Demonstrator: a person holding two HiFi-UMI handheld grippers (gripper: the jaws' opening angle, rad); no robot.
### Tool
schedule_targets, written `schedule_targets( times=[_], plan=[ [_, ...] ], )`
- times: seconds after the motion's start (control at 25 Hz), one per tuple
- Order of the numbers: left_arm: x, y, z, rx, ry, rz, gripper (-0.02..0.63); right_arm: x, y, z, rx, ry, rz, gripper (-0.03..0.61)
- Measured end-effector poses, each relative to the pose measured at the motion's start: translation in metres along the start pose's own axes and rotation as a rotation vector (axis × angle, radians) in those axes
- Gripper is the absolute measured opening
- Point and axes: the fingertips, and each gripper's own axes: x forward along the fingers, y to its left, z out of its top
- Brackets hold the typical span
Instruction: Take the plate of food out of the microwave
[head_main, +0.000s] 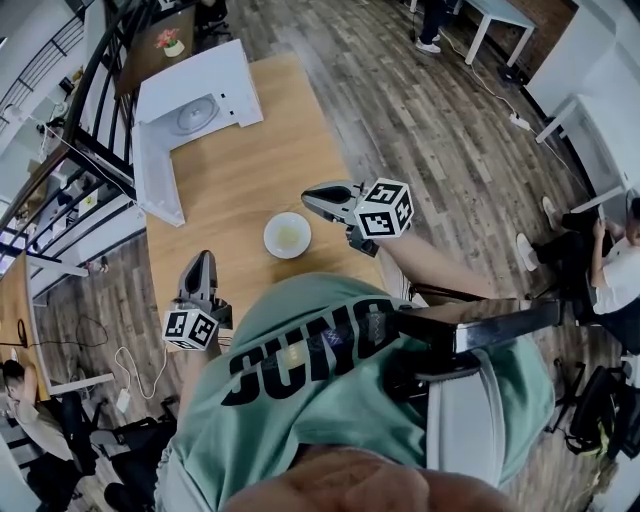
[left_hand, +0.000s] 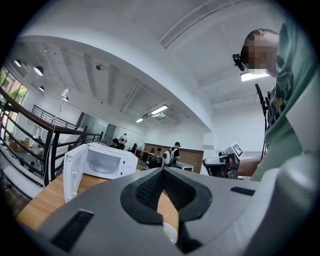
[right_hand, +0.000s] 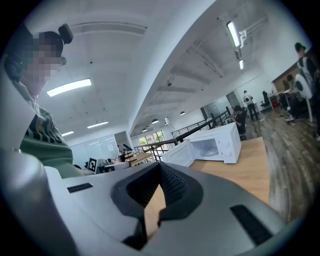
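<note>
Already the plate (head_main: 287, 235) sits on the surface (head_main: 250, 160) just left of my right hand-held gripper (head_main: 312, 200), left hand-held gripper (head_main: 201, 262) farther; both closed on nothing.

The desk's (head_main: 255, 165) near edge is hidden under the person's shirt (head_main: 330, 400). In the left gripper view the left gripper (left_hand: 162, 171) covers all but a sliver of the plate (left_hand: 169, 233); in the head view what lies on it is too small to tell
</note>
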Motion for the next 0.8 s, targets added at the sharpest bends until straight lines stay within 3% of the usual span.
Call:
schedule_targets(
  times=[0.36,0.8],
  plan=[
    [-0.002,-0.003,0.003,0.008,-0.002,-0.002,0.004,-0.001,-0.011,-0.005,-0.288,0.047,-0.148,0.008],
    [-0.010,-0.003,0.004,-0.007,-0.004,-0.018,0.004,0.004,0.002,-0.009,-0.308,0.068,-0.143,0.008]
  ],
)
